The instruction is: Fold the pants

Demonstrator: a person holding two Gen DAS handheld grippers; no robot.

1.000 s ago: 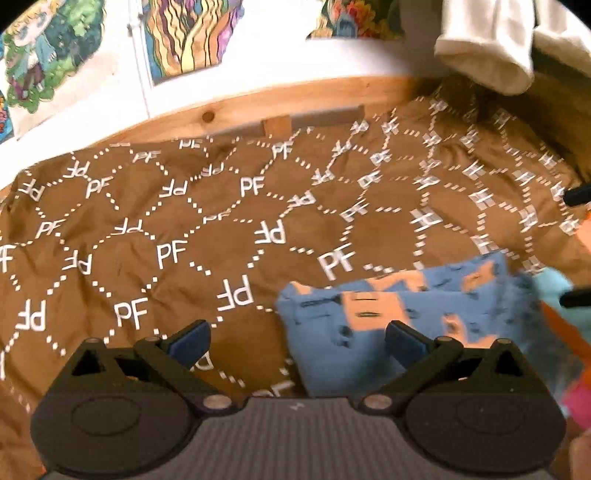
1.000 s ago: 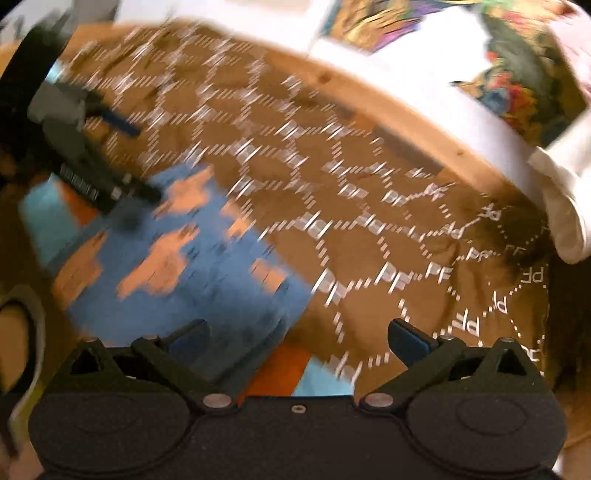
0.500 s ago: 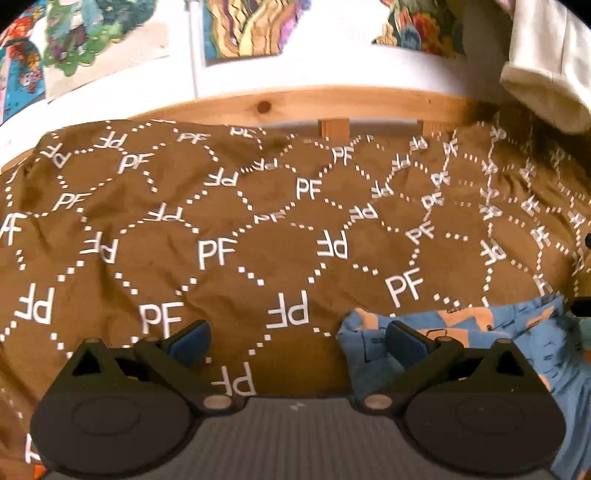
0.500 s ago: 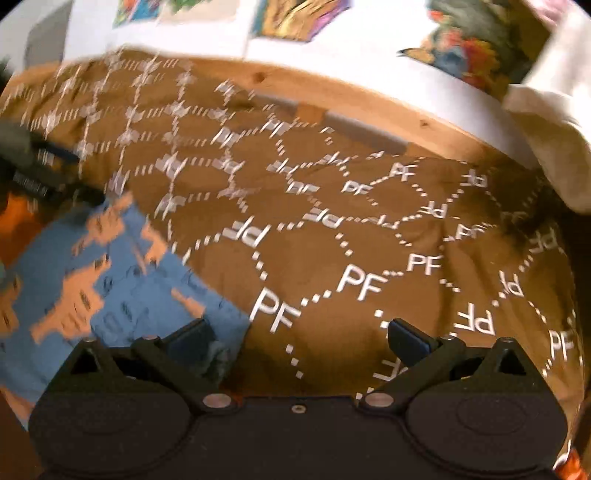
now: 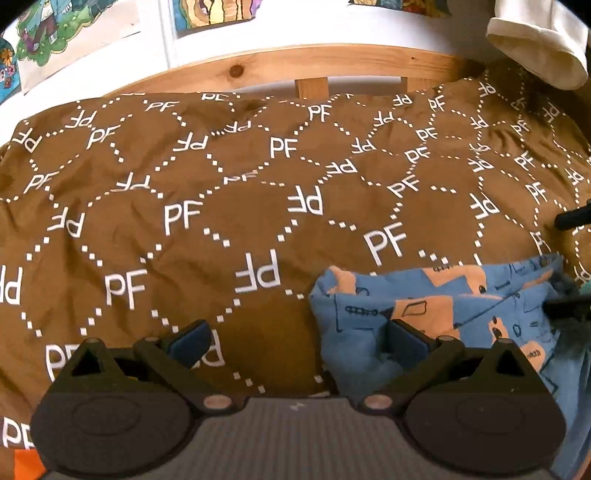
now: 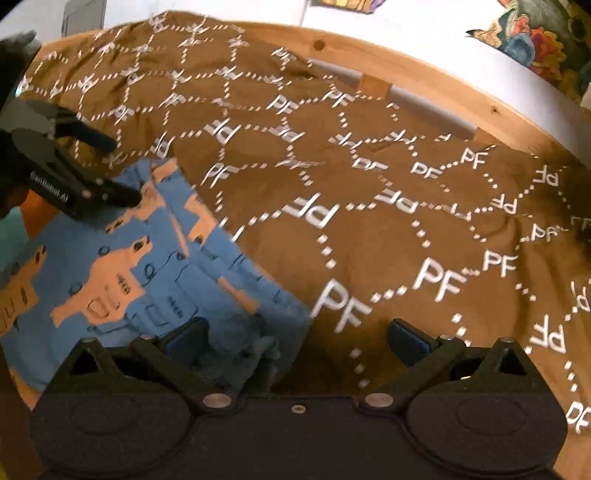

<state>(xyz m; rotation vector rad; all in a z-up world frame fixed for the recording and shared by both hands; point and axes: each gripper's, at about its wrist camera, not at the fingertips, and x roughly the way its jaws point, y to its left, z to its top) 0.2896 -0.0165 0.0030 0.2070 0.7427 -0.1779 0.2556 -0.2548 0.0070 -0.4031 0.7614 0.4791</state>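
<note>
Left tongs [image 5: 295,338]: spread wide, holding nothing. The left finger sits over bare brown cover; the right finger [image 5: 408,338] sits over the near left corner of the pants, contact not clear. Seen from the right wrist view, the same tongs [image 6: 122,171] come in from the far left with both dark tips apart, one over the cover and the other at the far corner of the pants.

Right tongs [image 6: 295,338]: spread wide, holding nothing. The left finger [image 6: 184,336] lies over the near right corner of the pants, where a grey fuzzy patch shows in the cloth; the right finger lies over bare cover. In the left wrist view only two dark tips [image 5: 572,218] of these tongs show at the right edge.

Pants [image 5: 443,314]: blue cloth with orange shapes and dark line drawings, folded into a compact layered bundle. They lie flat on the cover, between the two pairs of tongs: to the right of the left pair, to the left of the right pair [image 6: 129,266]. Layered edges show along the side facing the open cover.

Cover [image 5: 221,221]: brown, printed with white "PF" letters and dotted hexagons, slightly creased, spread over the bed.

Bed frame [image 5: 314,68]: light wood rail with slats, just behind the cover.

Wall [image 5: 155,40]: white, with colourful pictures [image 5: 210,14] stuck on it.

Cream cloth [image 5: 539,48]: hanging at the upper right, above the cover.
</note>
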